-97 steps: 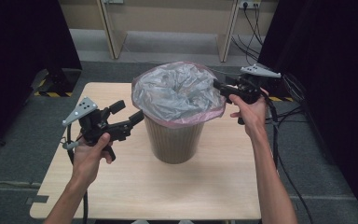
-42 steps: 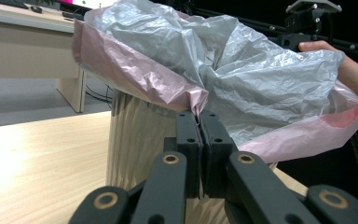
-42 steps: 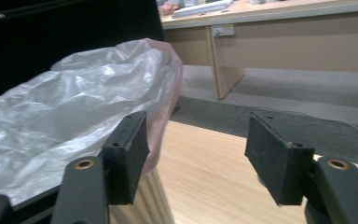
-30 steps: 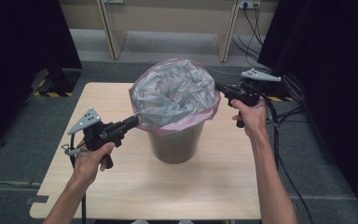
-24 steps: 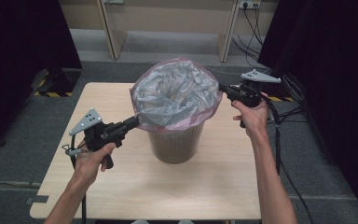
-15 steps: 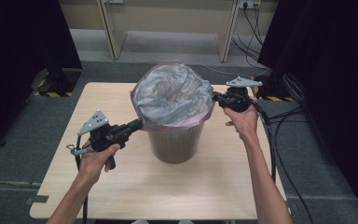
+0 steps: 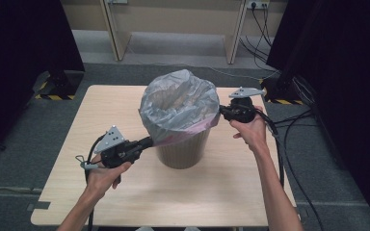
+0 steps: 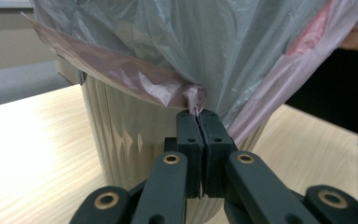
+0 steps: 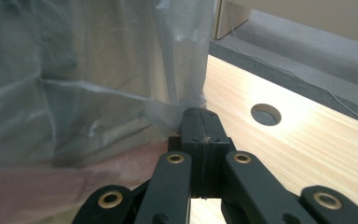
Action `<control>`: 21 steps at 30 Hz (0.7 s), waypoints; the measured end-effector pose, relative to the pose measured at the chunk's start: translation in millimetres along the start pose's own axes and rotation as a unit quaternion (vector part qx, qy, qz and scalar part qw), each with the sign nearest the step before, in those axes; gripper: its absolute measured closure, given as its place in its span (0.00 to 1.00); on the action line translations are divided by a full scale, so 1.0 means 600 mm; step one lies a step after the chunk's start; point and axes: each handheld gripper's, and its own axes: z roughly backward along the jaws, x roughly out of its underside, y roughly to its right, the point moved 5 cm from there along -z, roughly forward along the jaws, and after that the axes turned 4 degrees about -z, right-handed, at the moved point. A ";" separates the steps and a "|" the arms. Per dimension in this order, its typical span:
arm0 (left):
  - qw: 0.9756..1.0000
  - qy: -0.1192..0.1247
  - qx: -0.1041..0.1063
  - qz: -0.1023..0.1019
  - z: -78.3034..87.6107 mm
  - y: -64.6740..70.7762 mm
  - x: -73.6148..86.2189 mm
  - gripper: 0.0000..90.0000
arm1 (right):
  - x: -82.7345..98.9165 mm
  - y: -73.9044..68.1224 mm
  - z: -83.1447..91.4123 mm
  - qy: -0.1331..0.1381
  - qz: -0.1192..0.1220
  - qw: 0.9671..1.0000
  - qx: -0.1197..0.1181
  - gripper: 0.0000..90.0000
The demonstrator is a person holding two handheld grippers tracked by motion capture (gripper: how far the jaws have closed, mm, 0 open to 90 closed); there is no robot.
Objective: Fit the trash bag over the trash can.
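Observation:
A beige ribbed bin [image 7: 180, 151] stands mid-table. A grey see-through bag [image 7: 178, 103] with a pink hem lines it and puffs up above the rim. My left gripper [image 7: 150, 141] is at the bin's near left side, shut on a pinch of the pink hem. In the left gripper view the closed jaws [image 8: 199, 114] hold that fold against the bin's wall [image 8: 130, 144], below the bag [image 8: 214, 46]. My right gripper [image 7: 221, 111] is at the bin's right, level with the rim. In the right gripper view it [image 9: 199, 112] is shut on the bag's film [image 9: 74, 93].
The wooden table [image 7: 250, 187] has bare room in front of the bin and on both sides. A round cable hole [image 9: 266, 114] lies in the top beyond my right gripper. Cables [image 7: 289, 130] run over the floor at the right, and dark curtains flank the table.
Both hands have sunk with the bag's hem in their jaws. The bag's ballooned top has come down lower over the bin, and its hem now hangs further down the bin's sides.

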 end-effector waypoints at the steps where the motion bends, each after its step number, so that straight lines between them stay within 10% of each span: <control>1: 1.000 -0.003 -0.003 -0.005 0.000 -0.001 0.001 0.97 | 0.002 0.002 0.002 0.001 0.000 1.000 0.001 1.00; 5: 0.999 -0.022 -0.032 -0.034 -0.004 -0.010 0.012 0.97 | 0.008 0.008 0.009 0.004 -0.007 1.000 0.001 1.00; 21: 0.998 -0.033 -0.061 0.000 -0.013 -0.054 0.045 0.97 | 0.022 0.021 -0.007 0.010 -0.013 0.999 0.029 1.00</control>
